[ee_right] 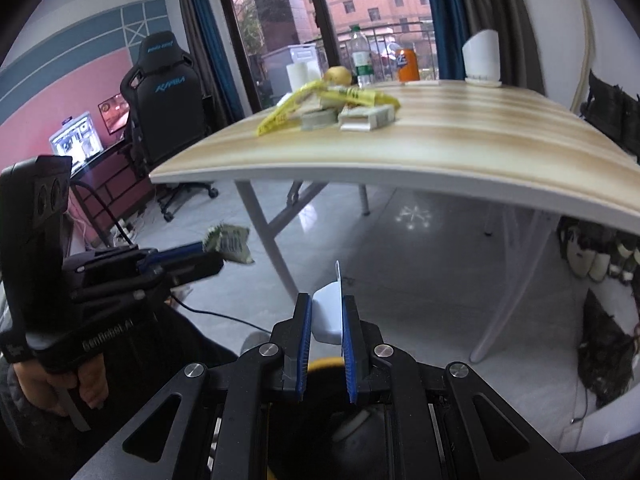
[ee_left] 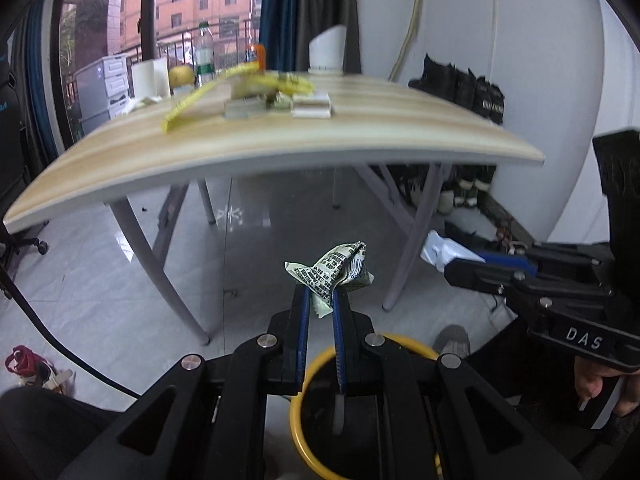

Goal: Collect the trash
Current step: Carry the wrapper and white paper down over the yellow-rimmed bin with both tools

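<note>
My left gripper [ee_left: 320, 300] is shut on a crumpled green printed wrapper [ee_left: 334, 270], held in front of the table over a yellow-rimmed black bin [ee_left: 298, 396]. The wrapper also shows in the right wrist view [ee_right: 228, 242], sticking out of the left gripper [ee_right: 208, 250]. My right gripper [ee_right: 326, 308] is shut on a white plastic packet [ee_right: 326, 314] above the same bin, whose yellow rim [ee_right: 324, 362] shows just under the fingers. More trash lies on the table: a yellow wrapper [ee_left: 192, 102], small boxes [ee_left: 312, 106] and scraps.
The wooden table [ee_left: 360, 136] on grey legs stands ahead. On it are a bottle [ee_left: 204, 54], an orange can [ee_right: 408, 65], a pear [ee_right: 338, 76] and a white cup-shaped object [ee_left: 327, 50]. A gaming chair [ee_right: 164, 92] and desk stand left; black bags line the right wall.
</note>
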Available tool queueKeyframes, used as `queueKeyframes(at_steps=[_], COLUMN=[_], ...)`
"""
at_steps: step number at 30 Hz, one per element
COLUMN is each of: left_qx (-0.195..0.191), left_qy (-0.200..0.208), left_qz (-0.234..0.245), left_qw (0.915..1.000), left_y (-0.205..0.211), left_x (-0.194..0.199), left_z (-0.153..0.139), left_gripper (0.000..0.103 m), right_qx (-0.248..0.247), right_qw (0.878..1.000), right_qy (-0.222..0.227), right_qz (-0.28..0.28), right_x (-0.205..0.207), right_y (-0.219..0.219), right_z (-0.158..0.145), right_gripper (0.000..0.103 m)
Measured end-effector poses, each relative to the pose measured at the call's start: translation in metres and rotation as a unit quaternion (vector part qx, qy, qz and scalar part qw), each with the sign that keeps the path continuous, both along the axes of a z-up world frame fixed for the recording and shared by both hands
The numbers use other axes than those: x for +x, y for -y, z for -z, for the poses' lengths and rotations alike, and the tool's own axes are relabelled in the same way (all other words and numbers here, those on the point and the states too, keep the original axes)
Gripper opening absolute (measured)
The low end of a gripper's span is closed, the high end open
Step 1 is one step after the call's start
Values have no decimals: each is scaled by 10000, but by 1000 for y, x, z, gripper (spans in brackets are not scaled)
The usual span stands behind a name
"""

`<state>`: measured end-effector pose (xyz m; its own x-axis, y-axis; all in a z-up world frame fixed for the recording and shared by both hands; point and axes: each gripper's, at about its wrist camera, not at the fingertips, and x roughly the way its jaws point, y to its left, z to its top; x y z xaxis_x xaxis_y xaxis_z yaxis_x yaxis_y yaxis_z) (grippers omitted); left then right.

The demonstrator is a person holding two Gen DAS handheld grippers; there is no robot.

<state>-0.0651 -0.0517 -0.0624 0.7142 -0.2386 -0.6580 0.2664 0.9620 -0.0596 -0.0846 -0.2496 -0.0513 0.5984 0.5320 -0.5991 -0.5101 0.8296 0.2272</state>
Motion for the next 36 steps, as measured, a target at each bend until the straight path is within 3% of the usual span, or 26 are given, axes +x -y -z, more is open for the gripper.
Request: queueKeyframes(at_steps=[9, 18, 36], left_qx=[156, 251, 658], left_qy=[-630, -1084, -2054], left_qz=[137, 190, 255], left_qw=[9978, 9936, 9761], left_y=[19, 29, 44], left_x=[4, 8, 12], left_z=[30, 50, 94], left_gripper=[7, 7, 7], right_qx=[-107, -121, -555], right_qw=[9991, 9933, 9743], right_qy=[-414, -1139, -2163], right_qz=[41, 149, 290], right_x=[2, 15, 25], right_y=[1, 1, -5], right_z=[28, 63, 105], right_gripper=[13, 13, 13])
